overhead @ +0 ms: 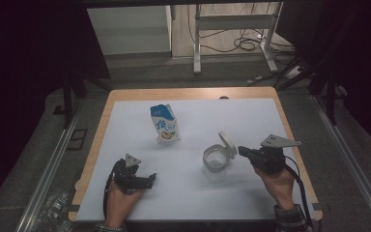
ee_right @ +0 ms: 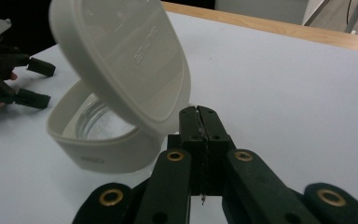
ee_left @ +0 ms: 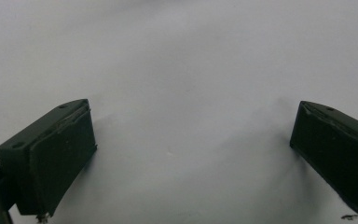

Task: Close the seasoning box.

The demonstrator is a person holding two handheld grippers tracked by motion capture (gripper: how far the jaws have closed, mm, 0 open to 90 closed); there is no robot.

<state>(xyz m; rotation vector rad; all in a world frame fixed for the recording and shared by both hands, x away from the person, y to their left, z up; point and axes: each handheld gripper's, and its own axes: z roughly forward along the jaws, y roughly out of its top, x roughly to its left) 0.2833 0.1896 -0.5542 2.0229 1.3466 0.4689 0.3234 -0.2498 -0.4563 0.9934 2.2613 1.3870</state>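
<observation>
— While the right hand-held gripper [ee_right: 200, 112] sits low and centre in its own view, how do its jaws stand?
— Pressed together, nothing between them, with the tips just beside the base of the container's lid [ee_right: 121, 56]; whether they touch it I cannot tell.
— And the container [overhead: 216, 162] itself?
— Right of centre in the high view, upright on the white counter [overhead: 251, 121], its mouth facing up. The flip lid stands raised on the side nearest the right hand-held gripper — tilted back over the opening, its long axis running from lower right to upper left in the right gripper view.
— The left hand-held gripper [overhead: 145, 181]?
— Lower left of the high view, well apart from the container, pointing toward the frame's right. Its own view has the two jaws spread wide over bare counter — nothing between them.
— Anything else standing there?
— A blue and white carton [overhead: 164, 123], upper centre of the high view, leaning slightly to the left, its long axis near vertical.
</observation>
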